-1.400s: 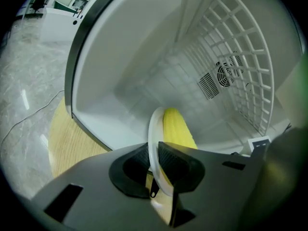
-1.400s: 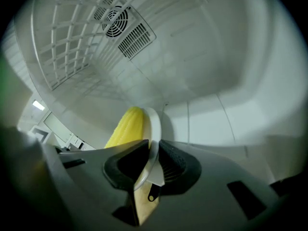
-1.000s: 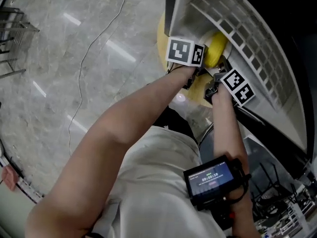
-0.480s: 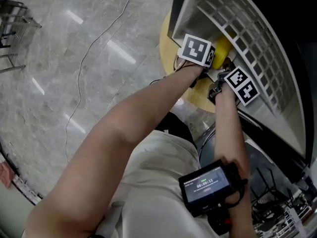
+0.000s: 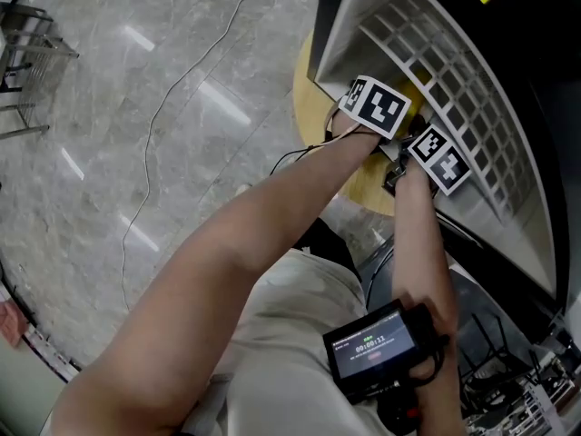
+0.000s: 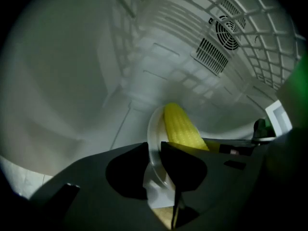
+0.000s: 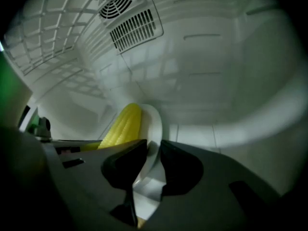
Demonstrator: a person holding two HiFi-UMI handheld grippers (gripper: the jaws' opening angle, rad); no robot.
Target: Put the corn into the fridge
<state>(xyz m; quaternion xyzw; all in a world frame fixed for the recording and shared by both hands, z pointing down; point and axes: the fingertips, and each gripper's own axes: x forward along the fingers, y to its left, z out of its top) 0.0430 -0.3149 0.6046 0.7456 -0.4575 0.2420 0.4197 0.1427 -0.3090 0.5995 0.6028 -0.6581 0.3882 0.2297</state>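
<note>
The left tongs are pinched shut on the left rim of the plate. The right tongs are pinched shut on its right rim. The corn lies on the plate between both tongs, about as near to one as the other. Its long side runs from the plate's near edge to its far edge. It is bright yellow and bumpy, with no leaves. The plate is inside the white fridge. I think it must stay flat, or the corn may roll.
</note>
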